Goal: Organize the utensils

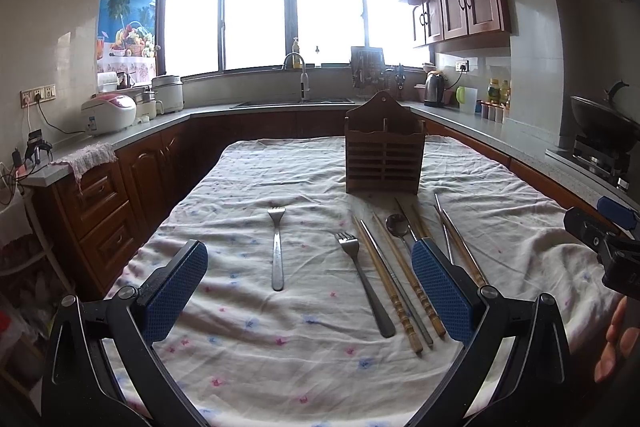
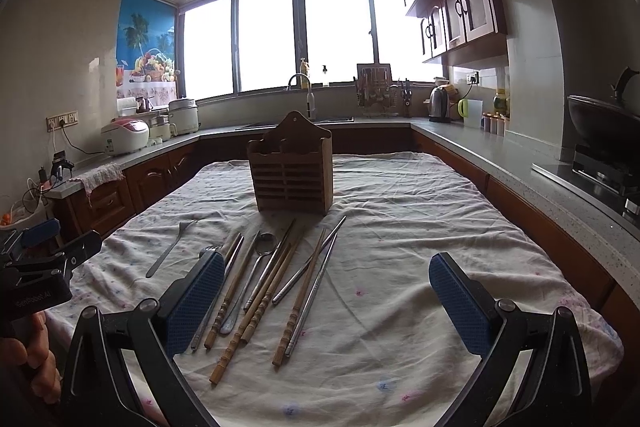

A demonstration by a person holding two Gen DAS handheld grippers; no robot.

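A slatted wooden utensil holder (image 1: 384, 147) (image 2: 290, 175) stands upright on the cloth-covered table (image 1: 260, 347). In front of it the utensils lie flat. One fork (image 1: 277, 247) (image 2: 170, 249) is apart on the left. A second fork (image 1: 362, 279), a spoon (image 1: 398, 225) (image 2: 256, 267), several wooden chopsticks (image 1: 388, 287) (image 2: 300, 291) and metal chopsticks (image 2: 316, 287) are grouped to its right. My left gripper (image 1: 310, 247) hovers open above the forks, holding nothing. Over the chopsticks my right gripper (image 2: 326, 261) is also open and empty.
Grey counters wrap around the table, with a rice cooker (image 1: 110, 113), a sink tap (image 1: 298, 67), a kettle (image 1: 434, 87) and a wok (image 2: 600, 119) on the stove. A hand (image 1: 616, 339) grips the right tool at the frame edge. The white cloth is wrinkled.
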